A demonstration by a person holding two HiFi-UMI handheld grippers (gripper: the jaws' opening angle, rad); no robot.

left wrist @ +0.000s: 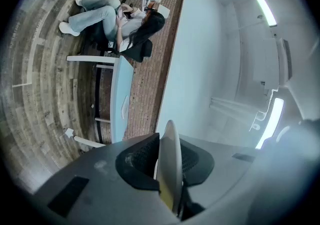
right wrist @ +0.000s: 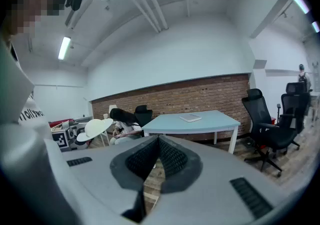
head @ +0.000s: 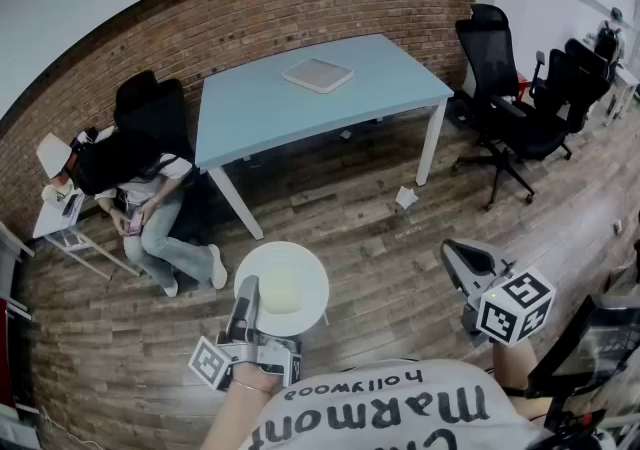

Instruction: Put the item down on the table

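Carry step, I reckon: left gripper (head: 247, 293) clamps the white plate (head: 300, 283) by its rim (right gripper (head: 450, 249) pinched together, empty), so next it needs reaching the blue worktop (head: 260, 108).

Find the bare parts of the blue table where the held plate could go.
The blue table is mostly bare: its whole left half and near edge are free. Only a white flat item lies near the far edge. Crowded spots lie beside it: a seated person at its left end, office chairs at its right.
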